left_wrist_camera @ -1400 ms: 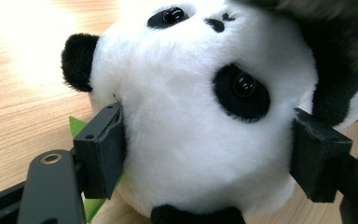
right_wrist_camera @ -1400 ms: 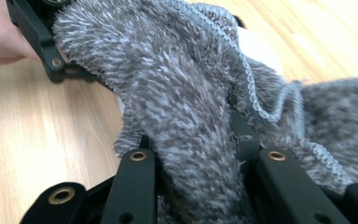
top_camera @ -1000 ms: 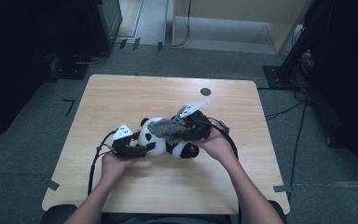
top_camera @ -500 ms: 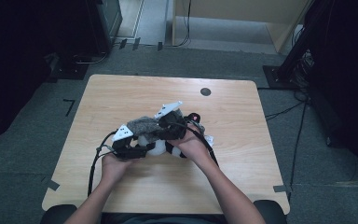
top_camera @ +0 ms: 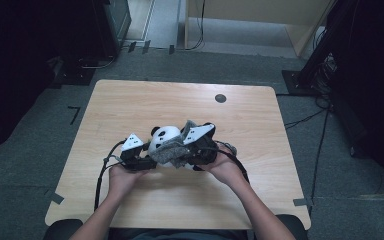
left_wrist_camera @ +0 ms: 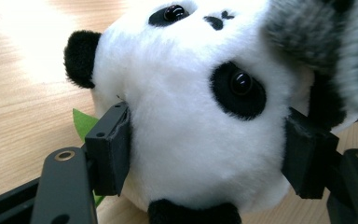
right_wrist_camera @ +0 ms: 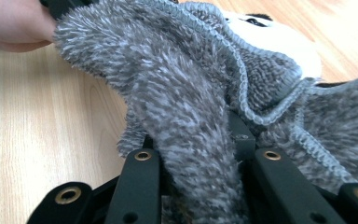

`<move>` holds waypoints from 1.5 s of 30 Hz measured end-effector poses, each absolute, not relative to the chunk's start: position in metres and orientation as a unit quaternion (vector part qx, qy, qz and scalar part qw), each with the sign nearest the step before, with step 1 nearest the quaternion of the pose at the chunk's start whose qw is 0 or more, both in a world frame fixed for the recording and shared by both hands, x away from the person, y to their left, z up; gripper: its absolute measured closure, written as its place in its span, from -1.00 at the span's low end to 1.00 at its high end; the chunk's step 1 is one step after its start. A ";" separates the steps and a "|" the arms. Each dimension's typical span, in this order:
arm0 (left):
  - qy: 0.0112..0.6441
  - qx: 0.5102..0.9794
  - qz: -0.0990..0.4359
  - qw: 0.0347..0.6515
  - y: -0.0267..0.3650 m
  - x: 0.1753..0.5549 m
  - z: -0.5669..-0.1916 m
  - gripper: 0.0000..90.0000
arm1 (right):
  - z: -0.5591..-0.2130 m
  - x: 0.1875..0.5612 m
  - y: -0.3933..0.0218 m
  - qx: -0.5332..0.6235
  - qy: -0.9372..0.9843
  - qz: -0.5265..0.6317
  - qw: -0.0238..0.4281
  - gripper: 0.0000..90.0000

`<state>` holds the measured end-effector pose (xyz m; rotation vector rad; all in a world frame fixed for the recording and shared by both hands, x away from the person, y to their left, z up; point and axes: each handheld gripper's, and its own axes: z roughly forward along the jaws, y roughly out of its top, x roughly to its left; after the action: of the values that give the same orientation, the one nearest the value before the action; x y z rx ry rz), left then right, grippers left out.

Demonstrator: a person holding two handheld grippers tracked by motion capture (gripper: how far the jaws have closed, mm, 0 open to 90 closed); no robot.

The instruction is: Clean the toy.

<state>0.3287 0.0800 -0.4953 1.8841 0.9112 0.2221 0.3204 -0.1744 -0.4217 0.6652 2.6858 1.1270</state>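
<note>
One plush panda (top_camera: 166, 139), one grey cloth (top_camera: 172, 152) (possibly folded), and two tools are sitting on one desk (top_camera: 130, 100).

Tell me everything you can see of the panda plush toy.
The panda plush toy is soft white fur with black ears, black eye patches and glossy eyes. It lies on the wooden table, its head between the left gripper's pads, which press its cheeks. A grey fuzzy cloth, clamped in the right gripper, drapes over it.
</note>
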 end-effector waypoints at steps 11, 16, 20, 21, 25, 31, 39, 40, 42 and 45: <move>0.373 0.784 0.091 0.488 0.080 0.329 -0.493 -0.36 | -0.421 0.305 -0.211 0.235 0.891 0.376 0.100 0.64; 0.372 0.783 0.087 0.491 0.080 0.330 -0.493 -0.35 | -0.421 0.305 -0.221 0.241 0.889 0.374 0.109 0.64; 0.372 0.782 0.086 0.492 0.080 0.331 -0.493 -0.35 | -0.420 0.306 -0.230 0.252 0.881 0.388 0.103 0.64; 0.373 0.782 0.086 0.492 0.080 0.331 -0.493 -0.35 | -0.419 0.307 -0.233 0.256 0.879 0.389 0.102 0.64; 0.371 0.782 0.086 0.492 0.080 0.331 -0.493 -0.36 | -0.415 0.308 -0.246 0.275 0.868 0.401 0.100 0.64; 0.369 0.784 0.088 0.491 0.080 0.330 -0.493 -0.36 | -0.414 0.311 -0.270 0.316 0.853 0.401 0.104 0.65; 0.366 0.785 0.091 0.491 0.080 0.329 -0.493 -0.39 | -0.406 0.315 -0.285 0.356 0.829 0.415 0.119 0.66; 0.368 0.784 0.090 0.492 0.079 0.329 -0.493 -0.38 | -0.402 0.314 -0.283 0.354 0.826 0.421 0.123 0.66; 0.367 0.785 0.090 0.491 0.079 0.329 -0.493 -0.38 | -0.393 0.312 -0.274 0.348 0.824 0.428 0.129 0.66; 0.369 0.784 0.089 0.492 0.079 0.329 -0.492 -0.37 | -0.383 0.309 -0.253 0.329 0.827 0.439 0.126 0.65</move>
<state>0.3287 0.0791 -0.4924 1.9019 0.8955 0.2153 0.3086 -0.2527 -0.3829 0.9572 2.4074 1.2793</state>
